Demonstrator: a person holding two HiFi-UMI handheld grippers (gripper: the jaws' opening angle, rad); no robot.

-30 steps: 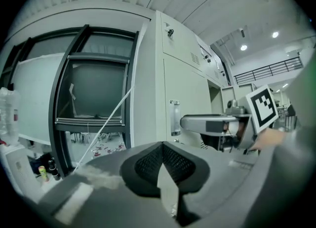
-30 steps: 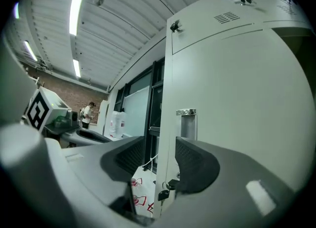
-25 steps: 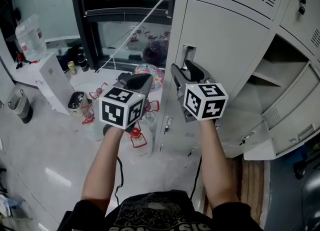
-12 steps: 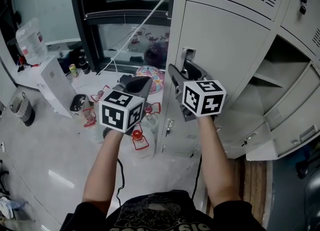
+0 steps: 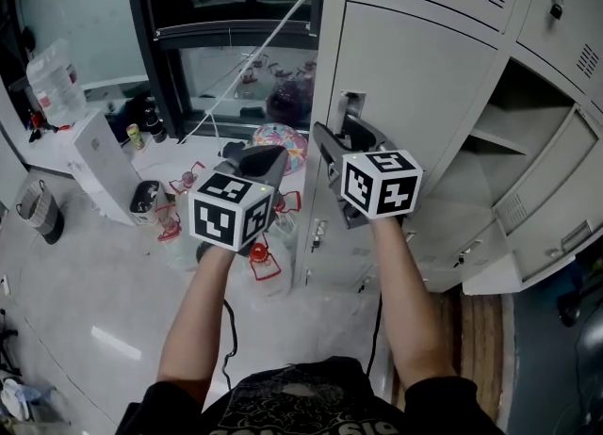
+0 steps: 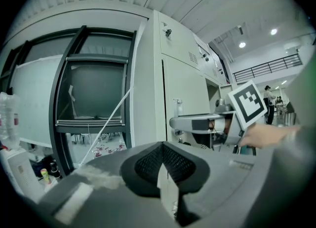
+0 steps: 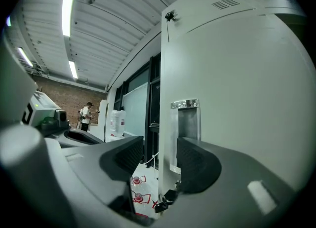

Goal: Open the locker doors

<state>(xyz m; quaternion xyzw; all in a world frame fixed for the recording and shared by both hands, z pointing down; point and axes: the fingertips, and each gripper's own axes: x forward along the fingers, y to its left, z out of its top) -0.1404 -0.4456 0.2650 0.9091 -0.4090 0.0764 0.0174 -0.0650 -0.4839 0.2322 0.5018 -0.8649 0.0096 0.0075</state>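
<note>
right gripper (image 7: 159, 159) edged forward; door handle (image 7: 187, 123) just ahead

The shut locker door (image 5: 415, 75) is a flat wall at 12 o'clock from the right gripper (image 5: 341, 132). The only hollow in it is the handle pocket (image 5: 350, 111), just ahead of that gripper's parted jaws. At 9 o'clock from the door's edge there is open air all the way down to the floor (a thin white rope (image 5: 259, 47) slants across it). The left gripper (image 5: 268, 153) hangs in that open air. Under it, at 6 o'clock, small red things (image 5: 256, 254) crowd the floor. At 3 o'clock, open doors (image 5: 546, 202) stick out and block that side.
</note>
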